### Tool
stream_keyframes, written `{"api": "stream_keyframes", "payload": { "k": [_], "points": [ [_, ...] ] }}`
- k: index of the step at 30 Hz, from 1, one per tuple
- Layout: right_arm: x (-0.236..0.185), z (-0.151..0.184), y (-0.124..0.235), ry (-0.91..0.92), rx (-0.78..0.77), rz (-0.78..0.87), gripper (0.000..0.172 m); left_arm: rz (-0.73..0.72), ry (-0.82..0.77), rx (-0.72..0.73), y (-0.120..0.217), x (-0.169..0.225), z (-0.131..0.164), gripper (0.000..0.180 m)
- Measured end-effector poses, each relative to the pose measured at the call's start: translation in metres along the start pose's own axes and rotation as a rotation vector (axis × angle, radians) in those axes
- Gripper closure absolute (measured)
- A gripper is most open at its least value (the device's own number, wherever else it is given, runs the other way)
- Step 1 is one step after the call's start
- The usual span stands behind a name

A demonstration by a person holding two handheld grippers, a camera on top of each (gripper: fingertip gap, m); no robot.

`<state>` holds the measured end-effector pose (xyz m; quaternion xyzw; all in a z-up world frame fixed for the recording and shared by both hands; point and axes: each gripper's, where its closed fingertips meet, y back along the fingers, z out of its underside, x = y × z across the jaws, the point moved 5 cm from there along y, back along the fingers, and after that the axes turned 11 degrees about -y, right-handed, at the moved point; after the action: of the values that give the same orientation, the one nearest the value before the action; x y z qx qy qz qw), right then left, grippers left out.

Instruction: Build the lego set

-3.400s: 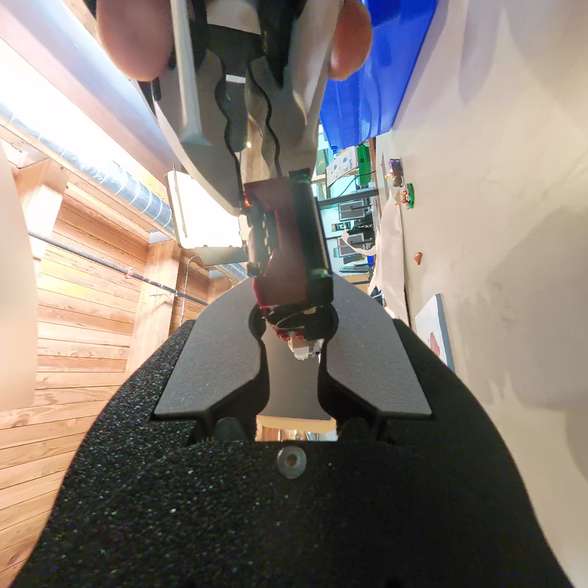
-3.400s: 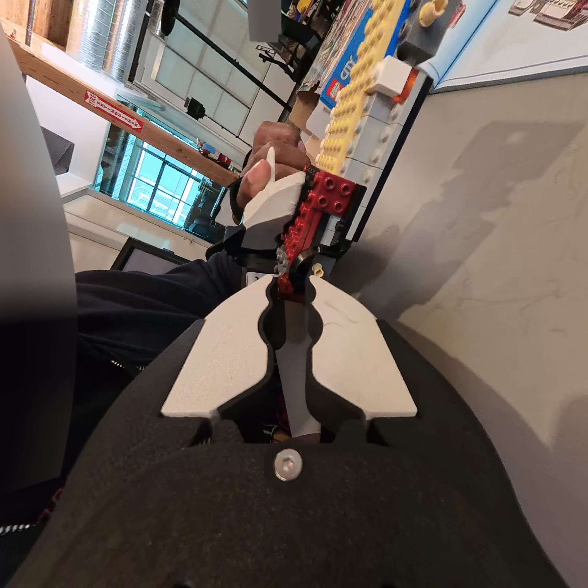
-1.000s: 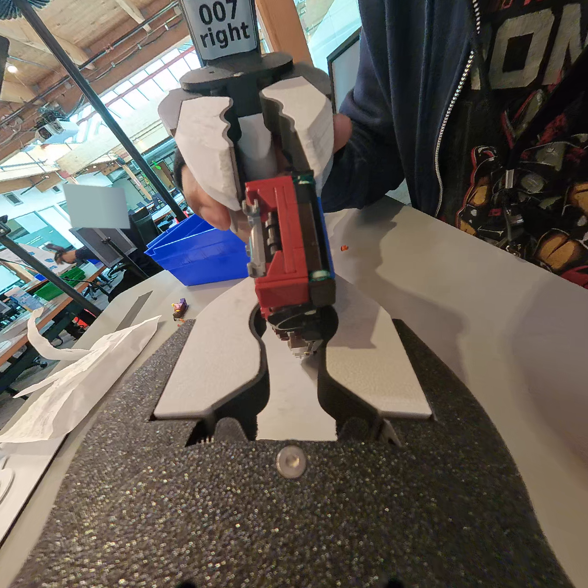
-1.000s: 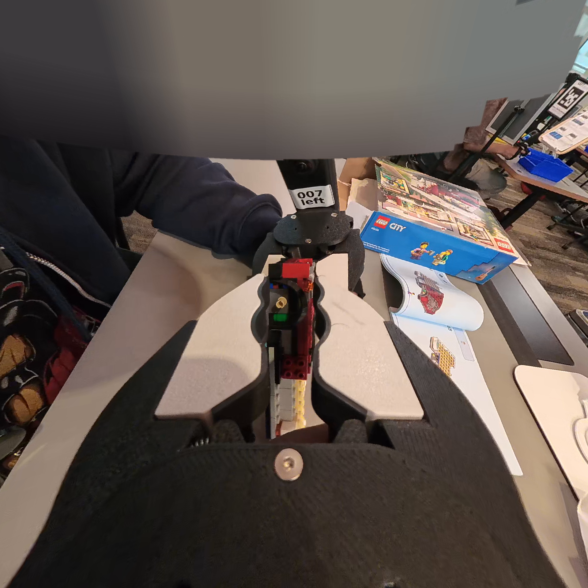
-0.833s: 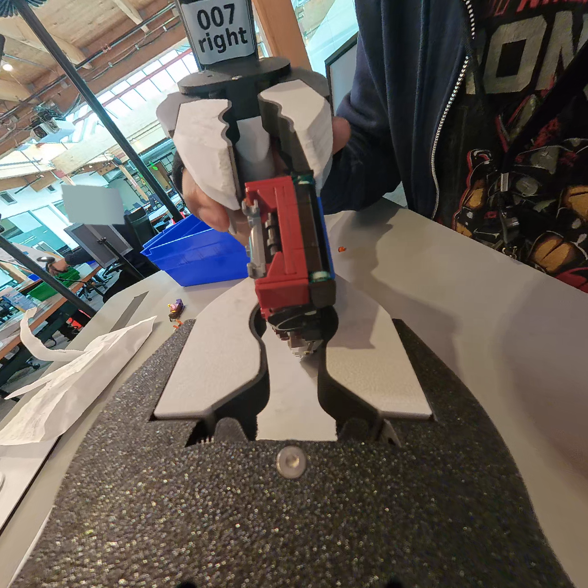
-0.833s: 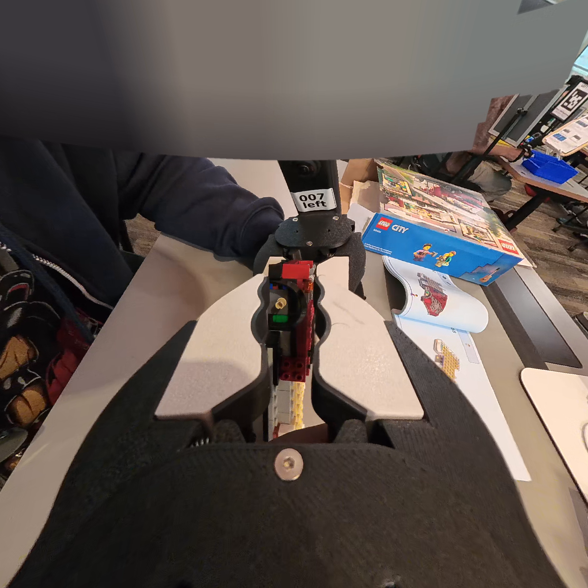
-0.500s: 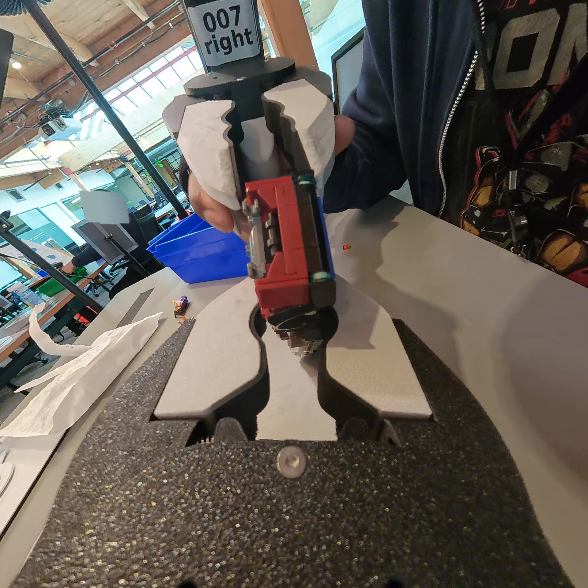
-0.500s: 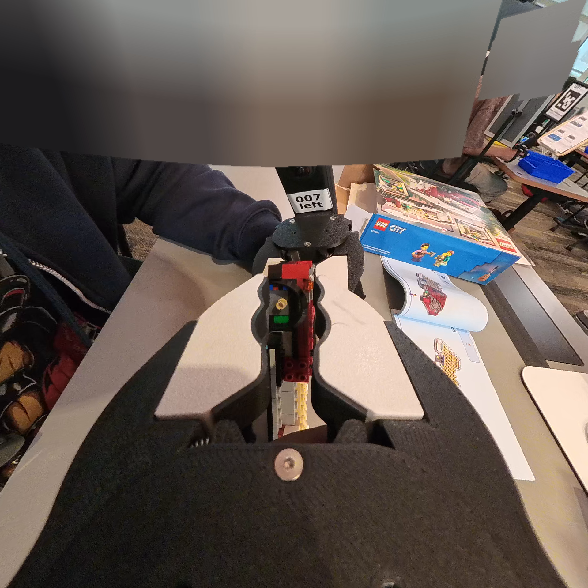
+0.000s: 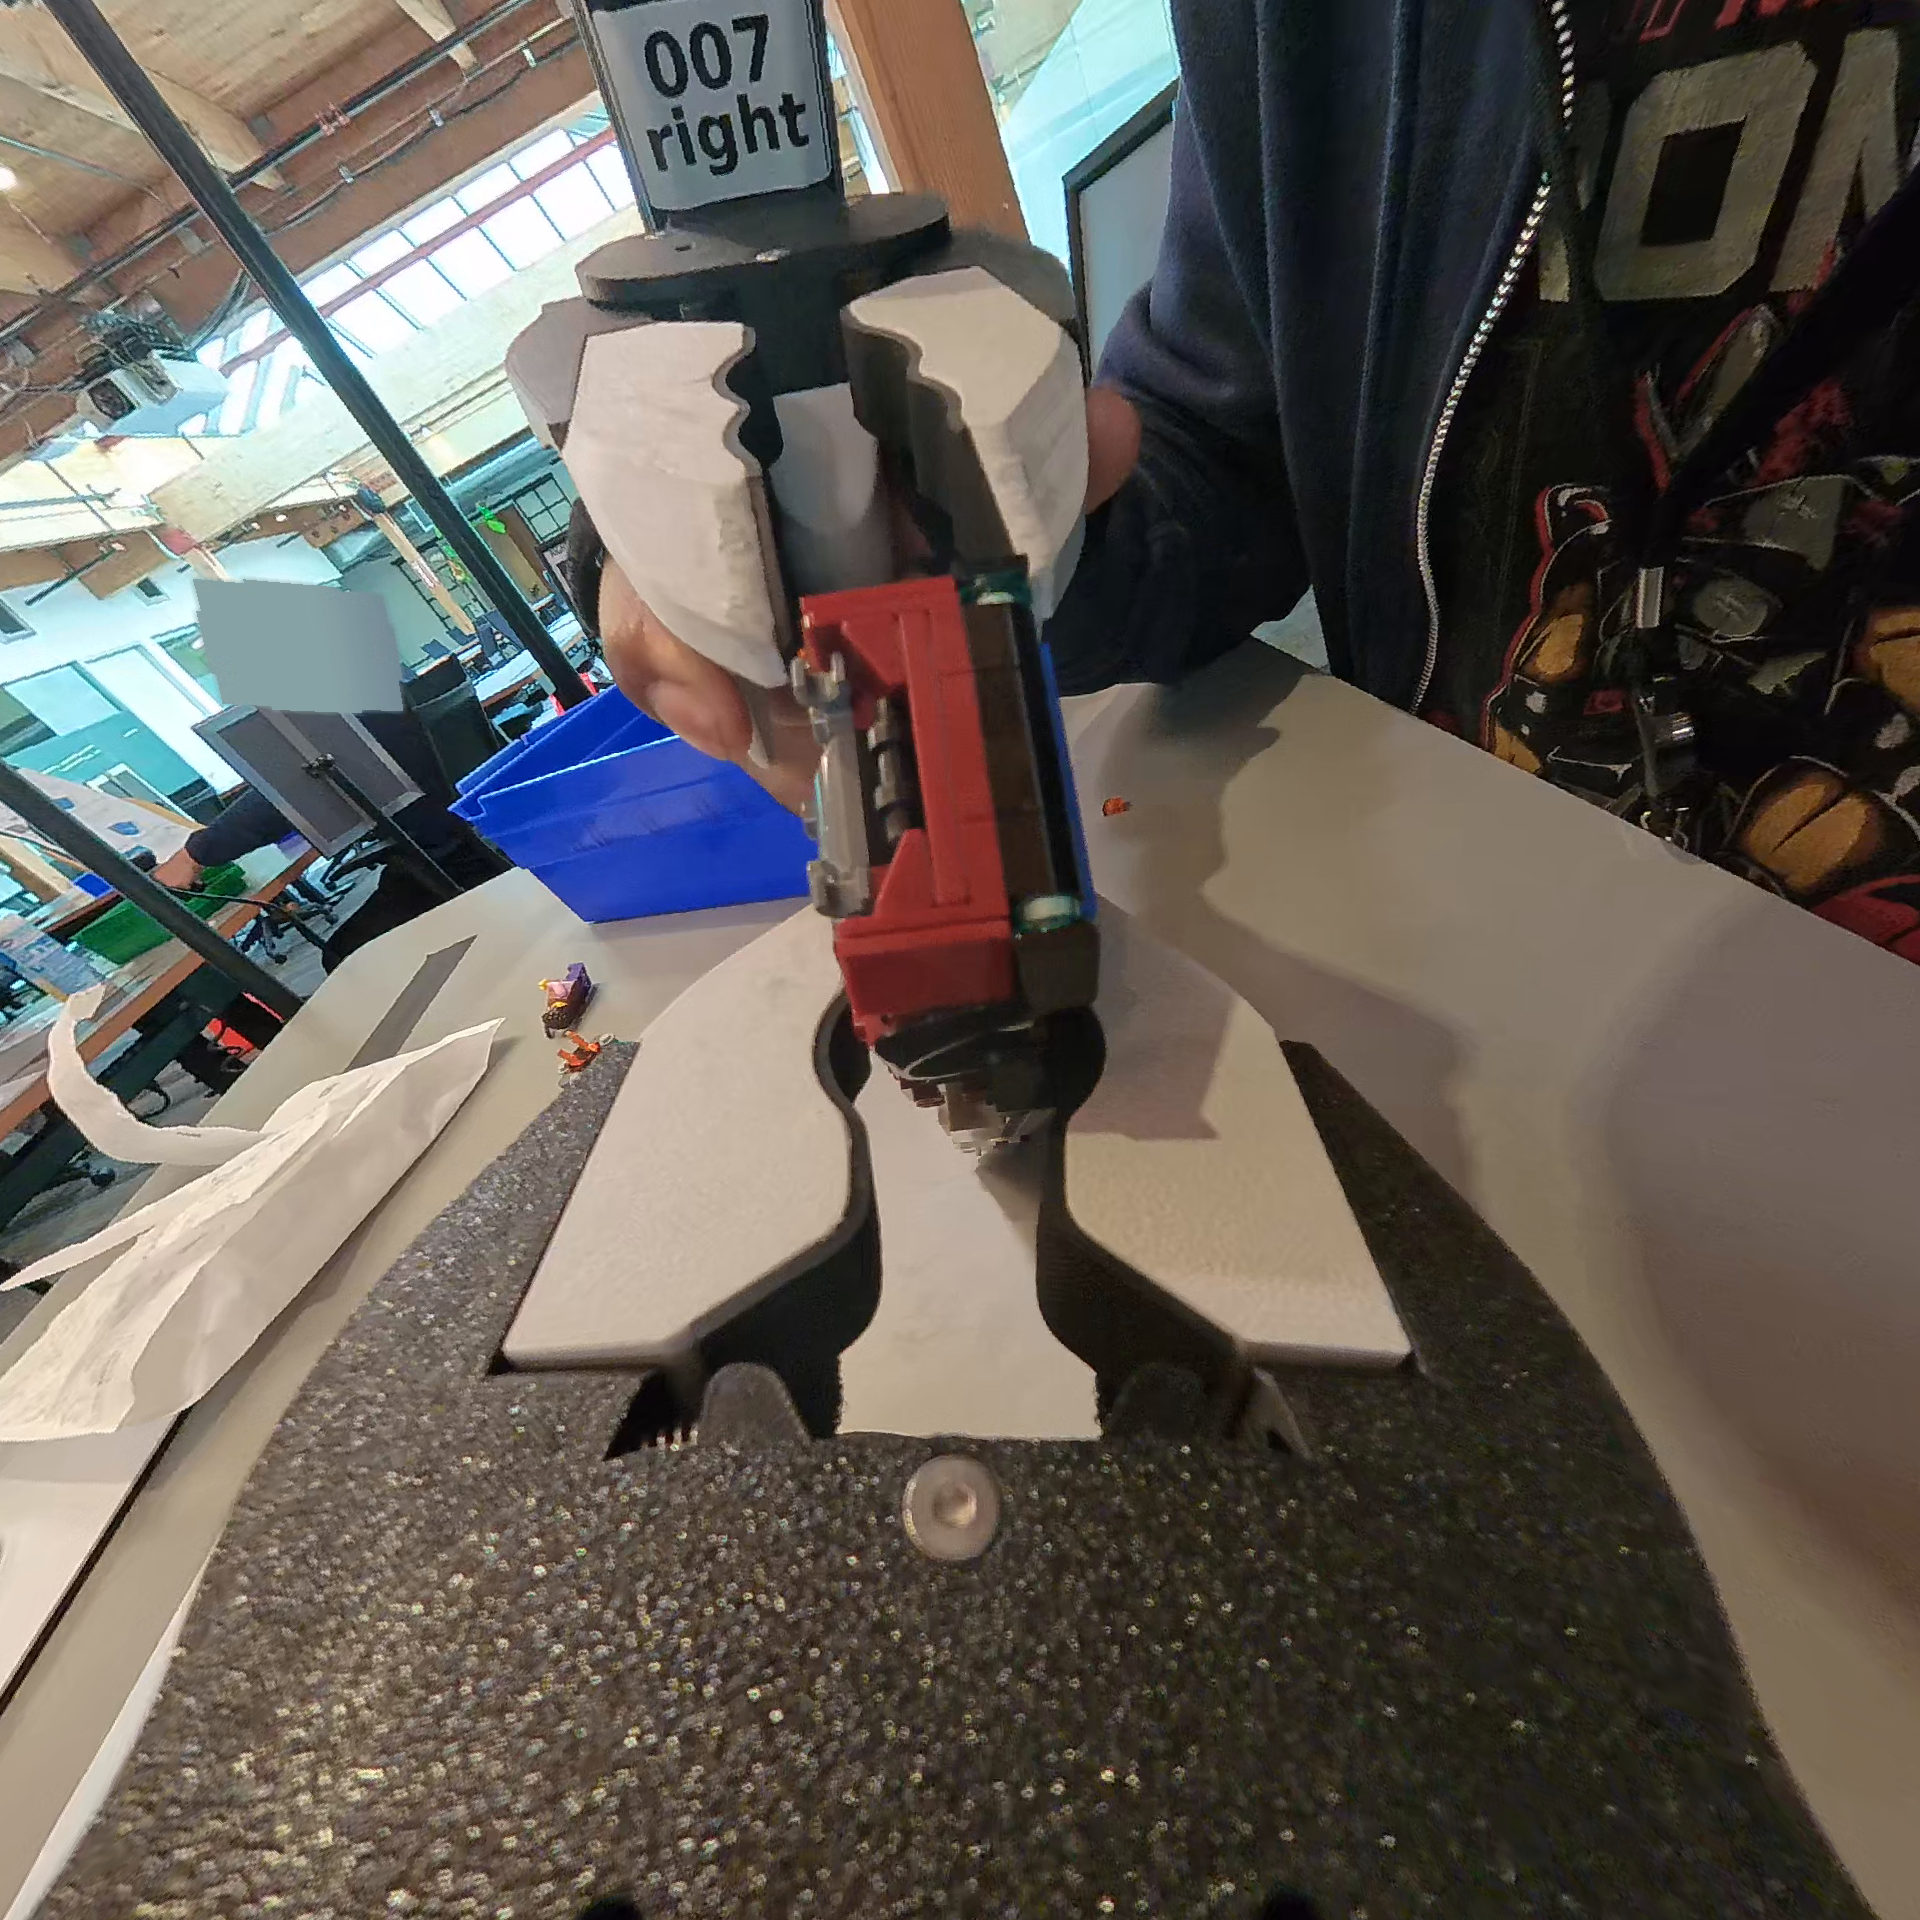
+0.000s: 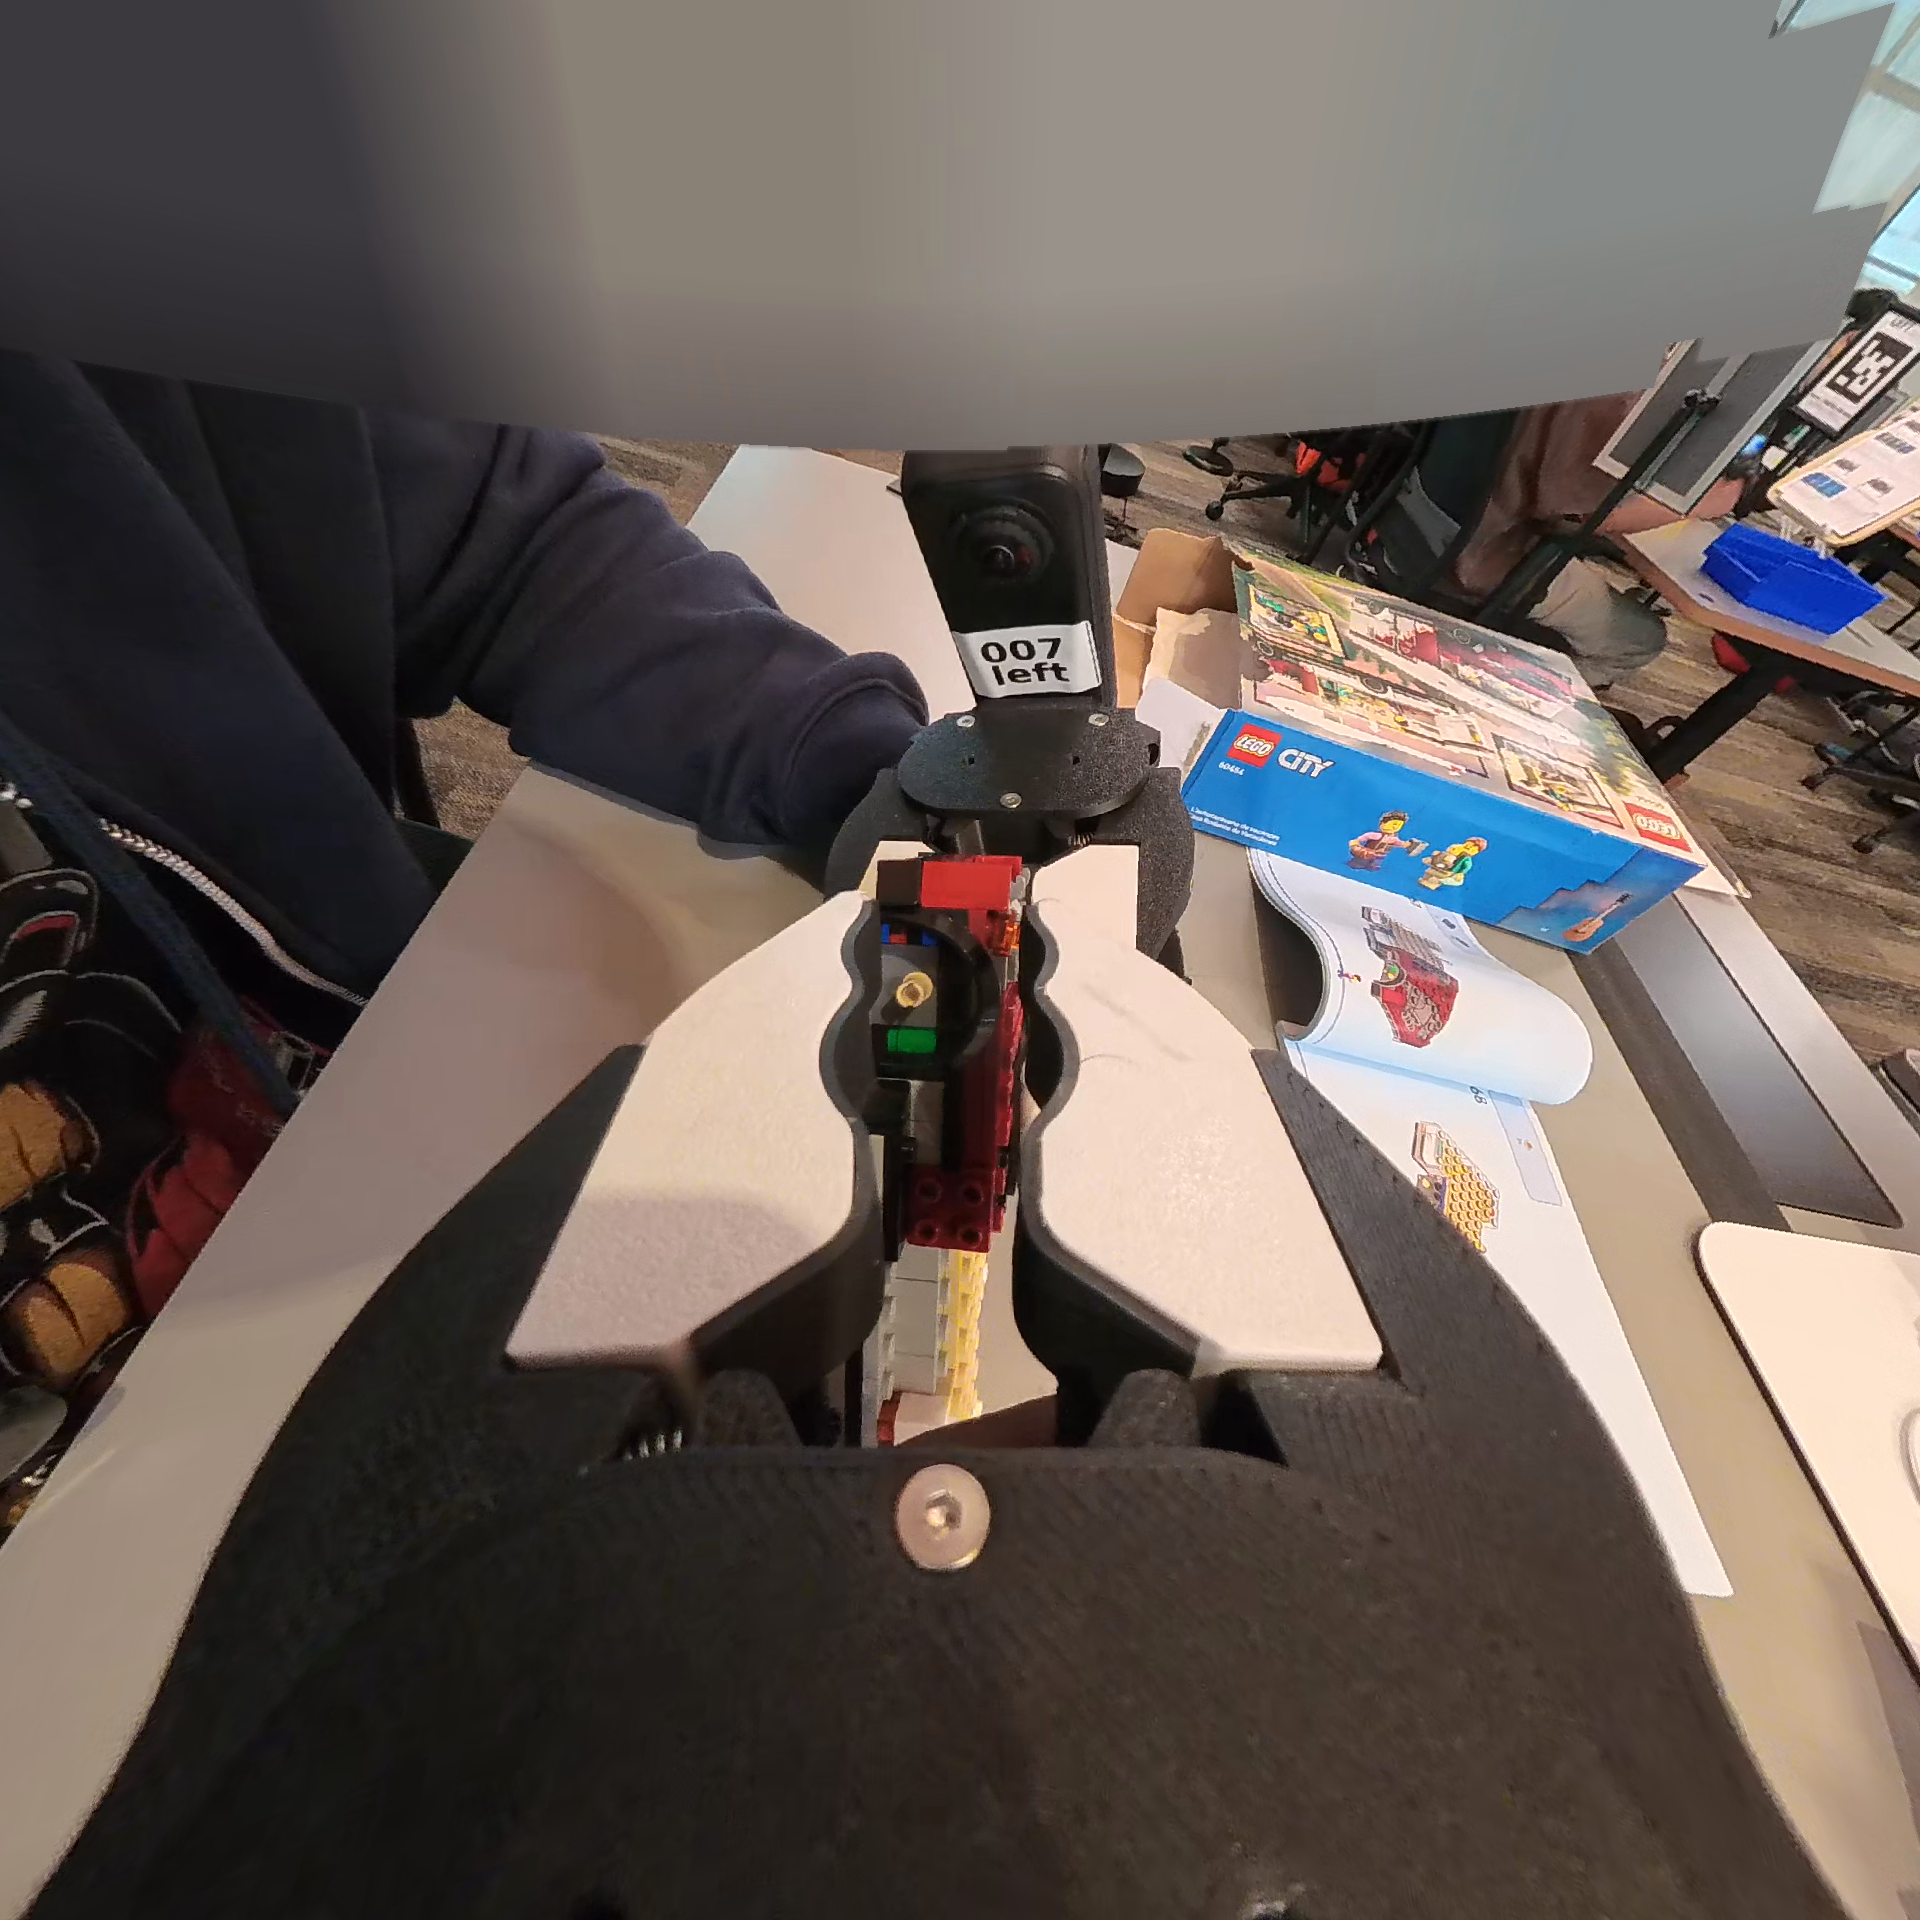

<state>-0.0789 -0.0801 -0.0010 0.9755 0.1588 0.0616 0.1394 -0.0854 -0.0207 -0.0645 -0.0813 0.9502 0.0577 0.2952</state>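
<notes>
Above the grey table (image 9: 1507, 1039), both grippers face each other, clamped on one red brick-built vehicle (image 9: 935, 810). Left gripper (image 9: 961, 1039) pinches its near end; right gripper (image 10: 940, 1029) has pads pressed on its sides, grey and yellow bricks trailing back. Blue bin (image 9: 634, 831), paper sheet (image 9: 239, 1216), toy box (image 10: 1444, 821), open booklet (image 10: 1444, 1018) lie around.

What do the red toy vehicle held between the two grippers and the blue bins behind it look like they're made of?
Red toy vehicle: looks like hard moulded plastic bricks, glossy, with studs and seams showing. Blue bins: probably rigid plastic too, with a smooth, evenly coloured, slightly shiny wall.
</notes>
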Motion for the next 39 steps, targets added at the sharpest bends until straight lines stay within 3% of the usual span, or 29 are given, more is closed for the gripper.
{"api": "stream_keyframes", "payload": {
  "k": [27,39],
  "points": [
    [-0.0071,-0.0032,0.0045,0.168,-0.046,0.035,0.148,0.02,-0.045,-0.063,-0.0004,0.0016,-0.0066,0.148],
    [-0.0028,-0.0016,0.0021,0.051,-0.011,0.023,0.148,-0.023,-0.083,-0.081,0.0008,-0.0011,-0.0044,0.148]
  ]
}}
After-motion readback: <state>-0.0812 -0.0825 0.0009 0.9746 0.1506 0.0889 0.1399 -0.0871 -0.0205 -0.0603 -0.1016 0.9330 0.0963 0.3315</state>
